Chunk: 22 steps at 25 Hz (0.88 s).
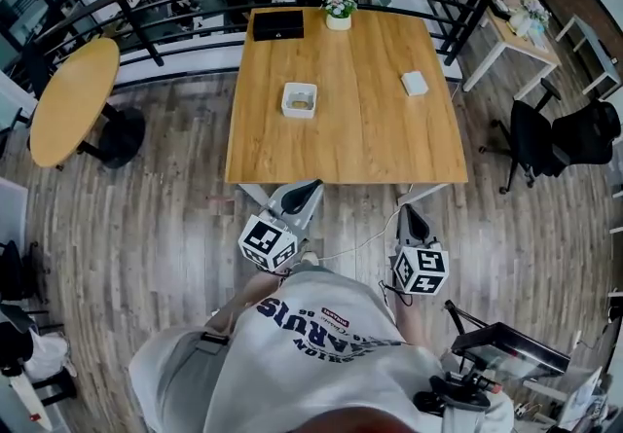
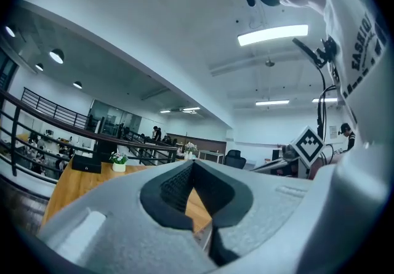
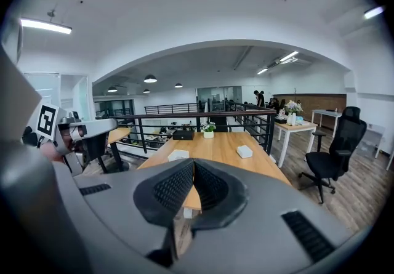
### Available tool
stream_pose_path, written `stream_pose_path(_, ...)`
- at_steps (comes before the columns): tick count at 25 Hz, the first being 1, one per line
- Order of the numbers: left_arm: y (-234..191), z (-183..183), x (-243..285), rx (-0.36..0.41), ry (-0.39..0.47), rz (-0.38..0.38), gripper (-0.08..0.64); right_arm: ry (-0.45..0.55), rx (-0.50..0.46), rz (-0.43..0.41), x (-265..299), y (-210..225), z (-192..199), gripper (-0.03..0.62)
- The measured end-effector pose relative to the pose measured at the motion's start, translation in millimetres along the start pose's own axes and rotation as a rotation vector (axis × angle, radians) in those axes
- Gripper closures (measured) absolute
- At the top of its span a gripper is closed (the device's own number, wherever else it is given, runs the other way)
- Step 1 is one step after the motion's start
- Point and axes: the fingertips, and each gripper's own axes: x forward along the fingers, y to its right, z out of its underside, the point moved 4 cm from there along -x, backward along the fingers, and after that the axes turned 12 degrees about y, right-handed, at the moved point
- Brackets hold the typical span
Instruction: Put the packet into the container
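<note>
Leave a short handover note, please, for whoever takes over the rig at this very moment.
Left gripper: shut, empty, short of the near edge of the table.
Right gripper: shut, empty, also short of that near edge.
Packet: lying on the table towards its right side, untouched.
Container: on the table, left of the packet and apart from it.
Done: nothing yet.
Left: reach over the table, grip the packet and put it into the container.

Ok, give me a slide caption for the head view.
The left gripper and right gripper, both shut, held short of the wooden table; packet lies apart from container.
</note>
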Motion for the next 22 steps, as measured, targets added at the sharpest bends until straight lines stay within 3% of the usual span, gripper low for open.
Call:
stream_pose_path(5,-23.2,-7.5,2.8,-0.002,0.036,-0.003,0.561,0.019,-0.007,0.044,13.0,-8.3,-5.0,0.583)
stream_pose_path(10,-38.8,2.0,4.6,-0.004,0.021,0.044,0.561,-0.022,-0.019,0.040,24.3,-22.4,2.8,0.583)
stream_pose_path(22,-65.0,15.6,-8.0,-0.046,0.036,-0.037,0.561,-0.056,-0.071,-0.031,63.1,-39.7,-1.2,0.583)
